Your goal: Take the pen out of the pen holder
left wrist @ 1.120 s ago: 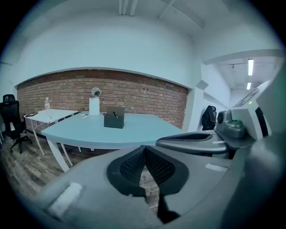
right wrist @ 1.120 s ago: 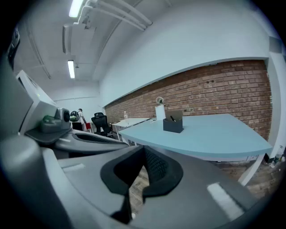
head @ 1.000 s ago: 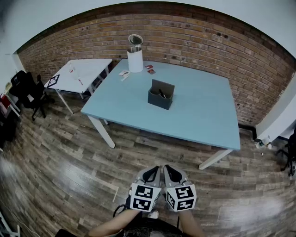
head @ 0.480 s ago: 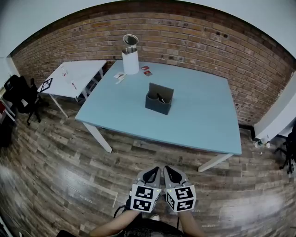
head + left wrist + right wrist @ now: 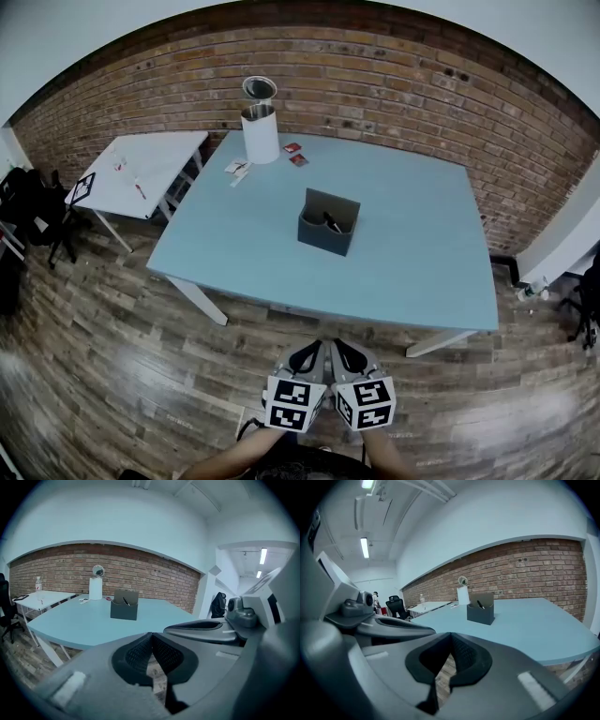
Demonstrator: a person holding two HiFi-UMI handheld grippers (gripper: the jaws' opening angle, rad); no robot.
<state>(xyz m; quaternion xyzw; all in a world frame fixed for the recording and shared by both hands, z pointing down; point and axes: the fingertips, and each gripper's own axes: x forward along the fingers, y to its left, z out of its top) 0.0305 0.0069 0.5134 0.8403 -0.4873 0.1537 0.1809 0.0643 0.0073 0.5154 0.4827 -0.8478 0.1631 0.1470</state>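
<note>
Left gripper (image 5: 309, 349) and right gripper (image 5: 345, 349) neared pen holder (image 5: 328, 225).

The left gripper (image 5: 307, 351) and right gripper (image 5: 346, 350) are held side by side, close in front of the person's body, their marker cubes (image 5: 292, 401) nearly touching; both point forward and slightly downward; each gripper's jaws are pressed together with nothing between them; the left forearm (image 5: 232, 458) and right forearm (image 5: 382, 461) reach in from the bottom edge of the head view.

Head view looks steeply down; both gripper views face the distant pen holder (image 5: 328, 225).
</note>
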